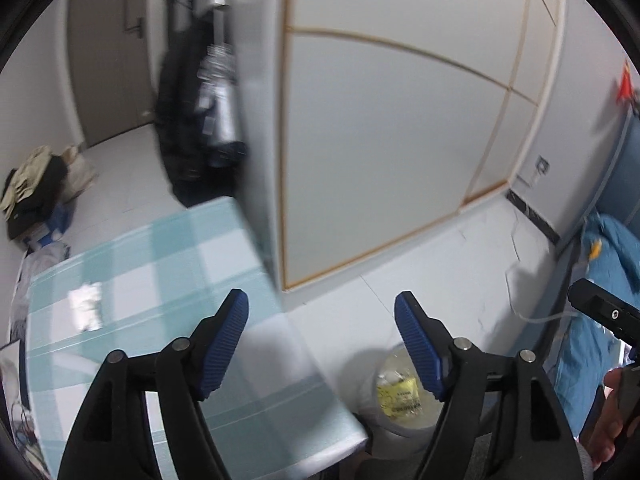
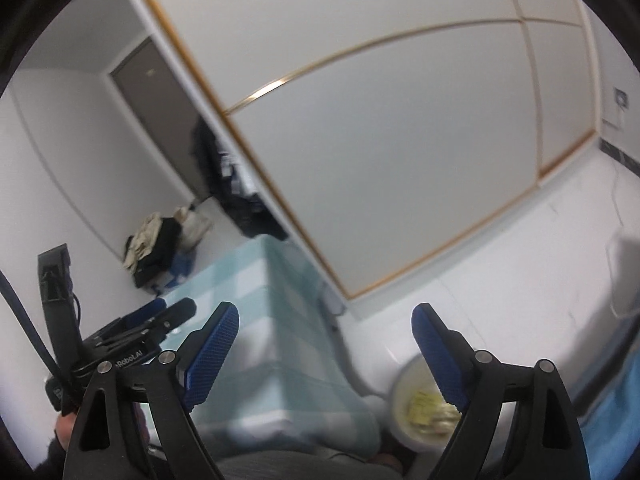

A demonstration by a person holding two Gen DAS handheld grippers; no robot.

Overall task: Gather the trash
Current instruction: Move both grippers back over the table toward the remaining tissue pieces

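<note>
On the white floor beside the teal-checked table [image 1: 168,264], your pale round bin [image 1: 400,396] holds a yellow wrapper [image 1: 400,394]. Your left gripper [image 1: 322,312] and right gripper [image 2: 325,322] stand wide apart, empty.

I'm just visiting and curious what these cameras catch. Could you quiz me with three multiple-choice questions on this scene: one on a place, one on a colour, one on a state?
1. Where is the trash bin?
A. On the table
B. On the floor beside the table
C. By the door

2. What colour is the wrapper in the bin?
A. Yellow
B. Red
C. Black

3. How is the left gripper?
A. Shut on a wrapper
B. Shut, empty
C. Open, empty

Answers: 1 B, it stands on white floor at the table's corner. 2 A, it shows yellow through the opening. 3 C, its blue fingers stand apart, nothing between.
</note>
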